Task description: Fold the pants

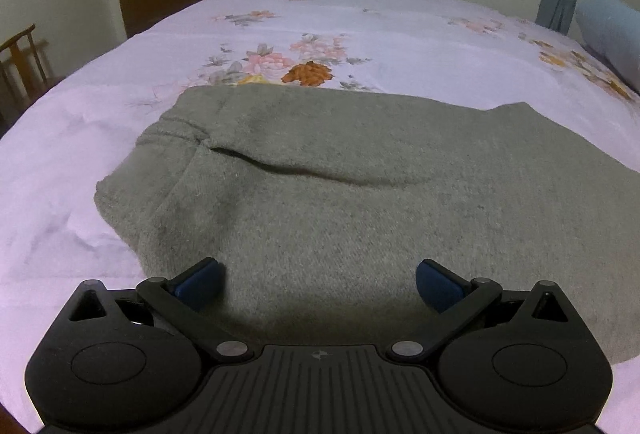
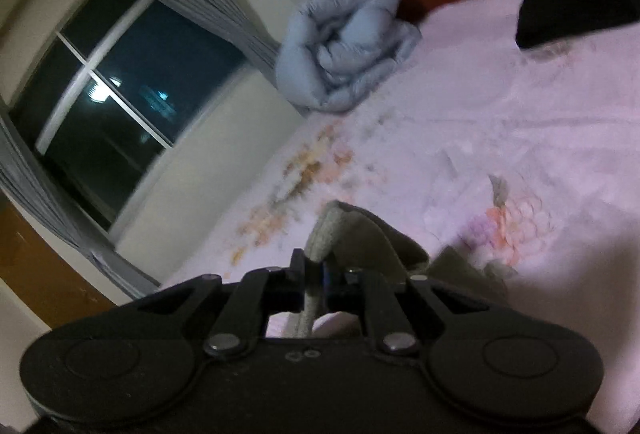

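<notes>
Two grippers work the grey pants [image 1: 340, 170] spread on a floral bedsheet [image 1: 380, 30]: left gripper [image 1: 320, 284] gapes wide above them, right gripper [image 2: 314, 284] pinches a lifted edge. Blue quilt [image 2: 344, 46] lies beyond.

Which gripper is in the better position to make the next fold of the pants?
Right. The right gripper is shut on an edge of the pants; the left gripper is open above them, holding nothing.

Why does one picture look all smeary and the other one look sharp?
In the right wrist view, the bedsheet and blue quilt are smeared by motion blur, and the scene sits tilted. In the left wrist view, the grey pants look sharp; the fisheye lens curves the bed's edges, and the left gripper casts a dark shadow on the fabric.
</notes>
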`<action>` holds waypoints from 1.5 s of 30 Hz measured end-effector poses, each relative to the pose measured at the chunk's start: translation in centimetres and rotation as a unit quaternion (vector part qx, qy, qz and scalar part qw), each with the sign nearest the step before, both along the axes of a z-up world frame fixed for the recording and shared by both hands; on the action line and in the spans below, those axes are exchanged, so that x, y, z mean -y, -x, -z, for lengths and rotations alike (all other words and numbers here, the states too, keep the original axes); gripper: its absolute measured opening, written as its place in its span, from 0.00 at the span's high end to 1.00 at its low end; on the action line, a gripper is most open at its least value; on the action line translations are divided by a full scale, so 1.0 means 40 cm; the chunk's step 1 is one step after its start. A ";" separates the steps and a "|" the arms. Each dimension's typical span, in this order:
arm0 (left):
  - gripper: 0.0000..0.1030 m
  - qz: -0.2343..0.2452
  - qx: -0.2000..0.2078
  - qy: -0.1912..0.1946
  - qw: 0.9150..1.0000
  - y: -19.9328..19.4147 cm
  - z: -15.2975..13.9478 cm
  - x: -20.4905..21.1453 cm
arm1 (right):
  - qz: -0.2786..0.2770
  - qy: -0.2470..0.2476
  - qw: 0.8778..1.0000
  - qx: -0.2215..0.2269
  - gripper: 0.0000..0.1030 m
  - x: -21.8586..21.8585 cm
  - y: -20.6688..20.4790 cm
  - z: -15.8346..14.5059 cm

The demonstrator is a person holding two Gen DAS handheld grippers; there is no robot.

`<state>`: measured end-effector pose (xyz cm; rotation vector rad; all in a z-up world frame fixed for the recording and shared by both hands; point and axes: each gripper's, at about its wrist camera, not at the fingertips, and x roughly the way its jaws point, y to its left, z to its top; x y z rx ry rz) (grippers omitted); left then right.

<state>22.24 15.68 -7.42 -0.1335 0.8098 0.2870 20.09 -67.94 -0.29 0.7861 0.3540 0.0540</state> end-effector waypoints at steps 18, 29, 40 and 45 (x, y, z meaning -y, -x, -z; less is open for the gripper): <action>0.00 0.010 0.003 0.004 1.000 0.002 0.007 -0.008 | -0.015 0.004 0.999 -0.035 0.99 0.006 -0.100 -0.017; 0.00 0.014 0.021 0.005 1.000 0.019 0.014 -0.011 | 0.026 -0.032 0.989 -0.139 0.99 0.080 -0.035 0.197; 0.00 0.011 0.014 0.016 1.000 0.019 0.004 -0.012 | 0.020 -0.072 0.995 -0.066 0.99 0.105 0.009 0.162; 0.00 0.027 0.011 0.020 0.999 0.021 0.004 -0.024 | 0.046 -0.077 0.987 -0.133 0.99 0.125 0.000 0.218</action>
